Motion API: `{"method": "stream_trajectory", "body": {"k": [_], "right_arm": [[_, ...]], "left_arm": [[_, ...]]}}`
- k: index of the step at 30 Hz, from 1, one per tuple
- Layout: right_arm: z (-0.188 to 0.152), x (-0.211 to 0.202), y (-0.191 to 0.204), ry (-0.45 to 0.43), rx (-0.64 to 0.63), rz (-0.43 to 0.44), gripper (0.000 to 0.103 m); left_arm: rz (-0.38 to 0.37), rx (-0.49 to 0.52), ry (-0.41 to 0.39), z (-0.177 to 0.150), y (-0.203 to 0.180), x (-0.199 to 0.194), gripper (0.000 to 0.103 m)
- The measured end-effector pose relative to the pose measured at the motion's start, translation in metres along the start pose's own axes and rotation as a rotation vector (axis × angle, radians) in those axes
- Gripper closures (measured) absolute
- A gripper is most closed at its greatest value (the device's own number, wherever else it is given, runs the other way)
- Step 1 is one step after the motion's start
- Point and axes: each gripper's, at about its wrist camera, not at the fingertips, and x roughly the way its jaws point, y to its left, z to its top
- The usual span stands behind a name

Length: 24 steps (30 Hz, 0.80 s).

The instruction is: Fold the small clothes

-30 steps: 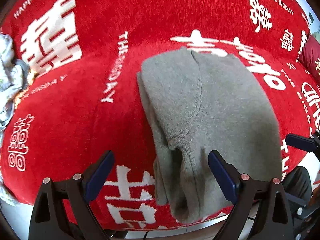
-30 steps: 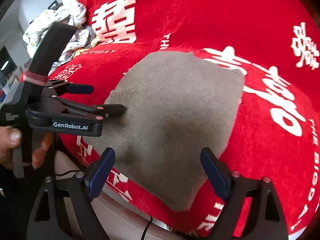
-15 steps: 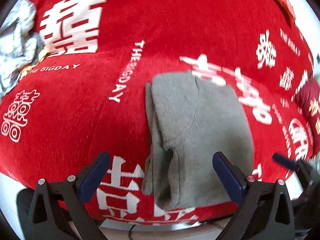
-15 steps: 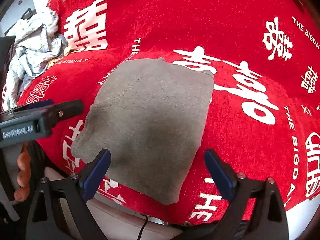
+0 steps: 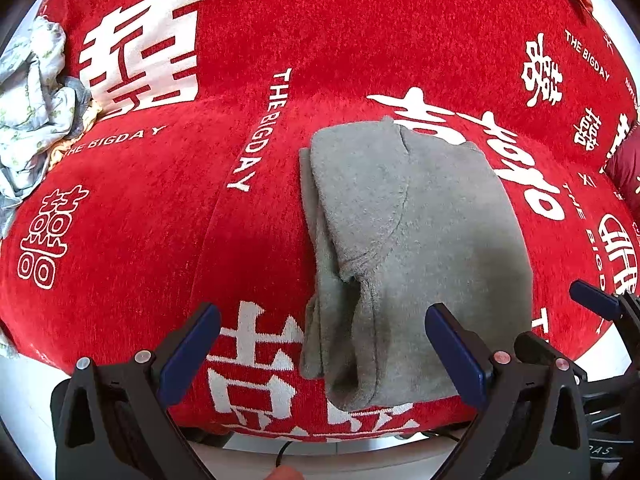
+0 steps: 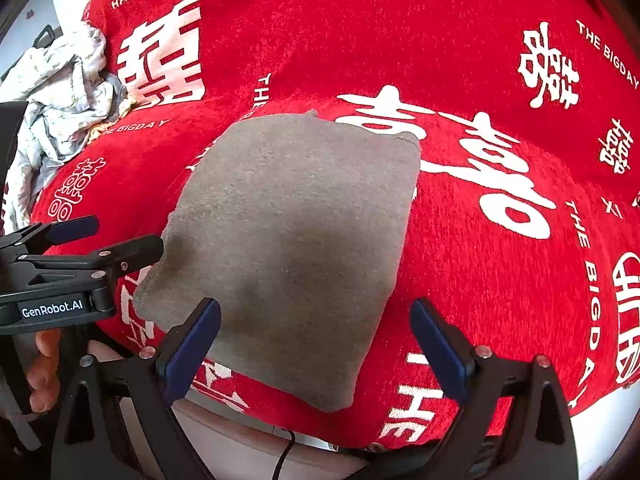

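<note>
Both grippers lately wider — fuzzy grey folded garment (image 5: 420, 240).

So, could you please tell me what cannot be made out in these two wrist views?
- Folded grey fleece garment: its type; inner layers hidden by its own folds, both views.
- Crumpled pale floral cloth heap: cut off by the left edge, both views.
- Red printed blanket: whatever it covers.
- Right tongs: left wrist view shows only one blue tip at the right edge.
- Left tongs: handle and hand partly cropped, right wrist view.

Bright daylight; sharp focus; fisheye-warped edges
</note>
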Motion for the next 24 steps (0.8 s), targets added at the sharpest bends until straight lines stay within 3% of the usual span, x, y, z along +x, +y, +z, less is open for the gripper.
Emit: {"method": "stream_trajectory", "body": {"k": [24], "right_arm": [[0.002, 0.004, -0.004, 0.003, 0.008, 0.001, 0.006]], "left_arm": [[0.007, 0.017, 0.017, 0.0, -0.01, -0.001, 0.001]]}}
